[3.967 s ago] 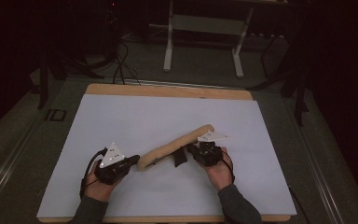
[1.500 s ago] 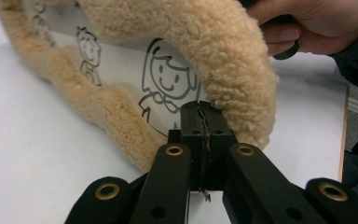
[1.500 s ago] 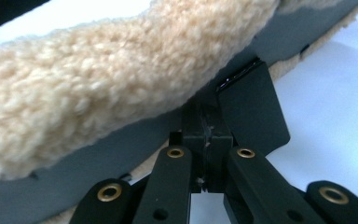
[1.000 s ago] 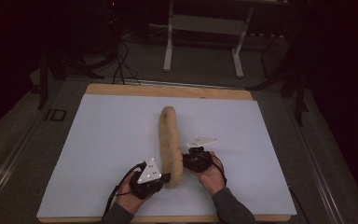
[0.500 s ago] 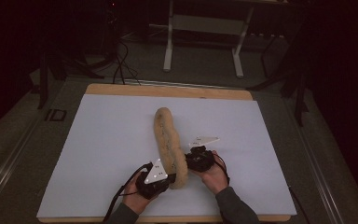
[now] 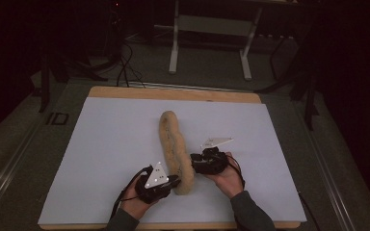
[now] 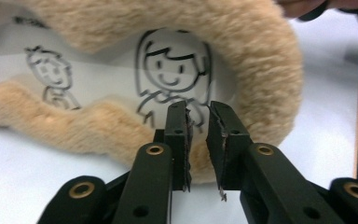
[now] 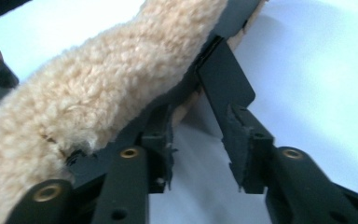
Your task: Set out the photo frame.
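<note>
With jaws just opening, both apart, left gripper [image 6: 169,182] and right gripper [image 6: 198,163] flank the plush case [image 6: 175,150] on the tabletop [image 6: 101,144].

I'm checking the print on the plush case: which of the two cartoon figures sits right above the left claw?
The larger smiling figure with long hair, directly over the left claw; the smaller figure lies off to its left.

Plush roll [image 6: 174,147] lying lengthwise on the table [image 6: 101,144] from its middle toward the near edge, left gripper [image 6: 169,182] just left of its near end, right gripper [image 6: 196,162] just right.
</note>
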